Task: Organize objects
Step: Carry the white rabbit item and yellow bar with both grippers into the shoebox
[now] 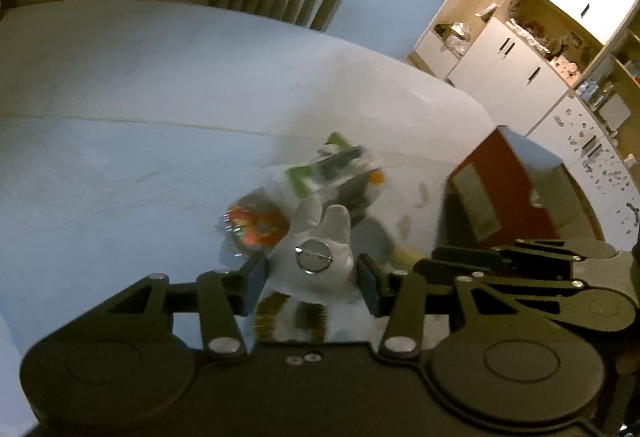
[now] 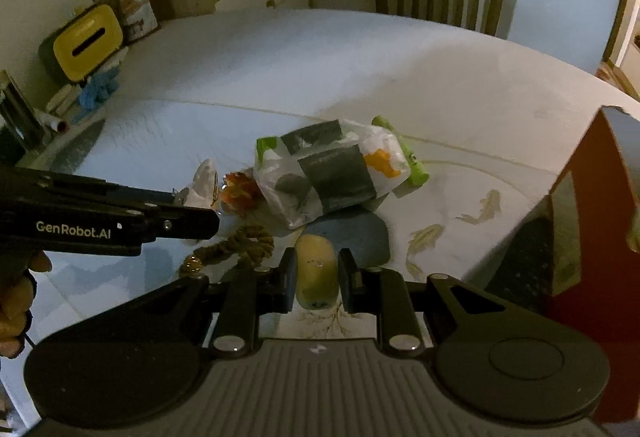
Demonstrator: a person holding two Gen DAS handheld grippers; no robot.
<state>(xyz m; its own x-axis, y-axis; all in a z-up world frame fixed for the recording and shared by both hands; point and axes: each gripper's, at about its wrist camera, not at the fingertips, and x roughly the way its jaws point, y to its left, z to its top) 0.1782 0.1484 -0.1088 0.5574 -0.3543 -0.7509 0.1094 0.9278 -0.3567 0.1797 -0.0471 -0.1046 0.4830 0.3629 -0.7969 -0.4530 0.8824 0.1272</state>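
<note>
The worktop (image 2: 360, 69) is a broad, pale, glossy surface with faint fish drawings, and the loose things sit bunched near its front edge, which reads as a sorting pile within reach of both tools. At the right edge stands a dark red box (image 2: 592, 221), its open top turned up; I judge it the likely place for the sorted things, since it stands just beside the pile. A yellow-lidded container (image 2: 86, 41) with a slot stands well apart at the far left. In the middle of the pile lies a clear plastic bag (image 2: 332, 173) with dark grey panels and green ends; its print is too blurred to read. The left gripper (image 1: 312, 271) has its jaws spread on either side of a white plush piece (image 1: 316, 249) bearing a round metal pin back, and whether the pads touch it I cannot tell. Its side reads "GenRobot.AI" in the right wrist view. The right gripper (image 2: 318, 275) has its jaws closed around a small yellowish capsule-shaped object (image 2: 316, 269), held lengthwise between the pads. Beside it lie a grey flat pad (image 2: 356, 237), a brown braided rope loop (image 2: 248, 243) and an orange-red trinket (image 2: 240, 191).
</note>
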